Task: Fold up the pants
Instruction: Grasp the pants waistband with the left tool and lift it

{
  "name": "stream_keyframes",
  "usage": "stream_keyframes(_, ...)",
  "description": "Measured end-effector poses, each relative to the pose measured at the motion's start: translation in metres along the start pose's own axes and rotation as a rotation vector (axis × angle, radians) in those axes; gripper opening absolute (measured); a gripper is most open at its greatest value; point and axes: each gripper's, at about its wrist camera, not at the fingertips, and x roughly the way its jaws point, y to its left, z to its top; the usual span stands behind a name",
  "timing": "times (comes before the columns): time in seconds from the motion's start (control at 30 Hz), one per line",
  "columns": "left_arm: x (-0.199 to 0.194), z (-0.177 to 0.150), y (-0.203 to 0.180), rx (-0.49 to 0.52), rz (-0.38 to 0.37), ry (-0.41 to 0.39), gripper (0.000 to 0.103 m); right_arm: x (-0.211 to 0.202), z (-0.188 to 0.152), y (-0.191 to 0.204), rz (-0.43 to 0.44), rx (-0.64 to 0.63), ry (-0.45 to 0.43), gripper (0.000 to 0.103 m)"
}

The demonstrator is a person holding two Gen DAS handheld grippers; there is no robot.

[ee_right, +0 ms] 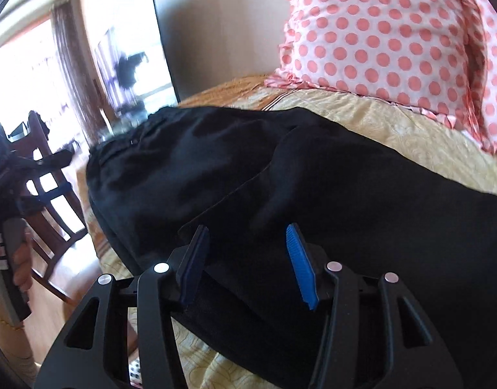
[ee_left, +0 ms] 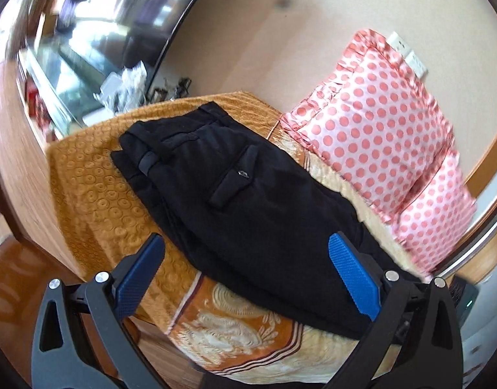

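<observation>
Black pants (ee_left: 242, 194) lie on the bed, waistband and a back pocket at the far end, legs running toward me. My left gripper (ee_left: 247, 253) is open, its blue pads spread wide above the leg part, holding nothing. In the right wrist view the pants (ee_right: 313, 188) fill the middle, with one leg layer lying over the other. My right gripper (ee_right: 247, 238) is open just over the near fabric, its pads apart and nothing between them.
An orange and cream patterned bedspread (ee_left: 96, 194) covers the bed. A pink polka-dot pillow (ee_left: 378, 123) leans at the head, also in the right wrist view (ee_right: 388, 32). A wooden chair (ee_right: 50, 194) stands beside the bed. A mirror (ee_left: 96, 32) is on the wall.
</observation>
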Motion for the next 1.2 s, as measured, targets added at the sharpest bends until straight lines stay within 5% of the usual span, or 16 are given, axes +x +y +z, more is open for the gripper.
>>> stream_keyframes(0.3,0.025,0.029,0.042,-0.258,-0.065,0.121,0.100,-0.021,-0.001,-0.009,0.008,0.025,-0.054,0.060)
stream_keyframes(0.53,0.027,0.033,0.057,-0.377,-0.140,0.108,0.100,-0.017,-0.004,-0.009,0.026,0.026,-0.044,0.061)
stream_keyframes(0.8,0.028,0.027,0.083,-0.603,-0.320,0.040,0.096,-0.016,-0.007,-0.012,0.026,0.036,-0.051,0.061)
stream_keyframes(1.0,0.034,0.032,0.076,-0.574,-0.190,0.021,0.067,-0.019,-0.008,-0.007,0.036,0.020,-0.066,0.063)
stream_keyframes(1.13,0.037,0.029,0.066,-0.497,-0.062,0.014,0.024,-0.023,-0.010,-0.006,0.029,0.013,-0.076,0.065)
stream_keyframes(1.2,0.037,0.030,0.062,-0.455,-0.033,0.005,0.019,-0.025,-0.012,-0.008,0.029,0.018,-0.080,0.065)
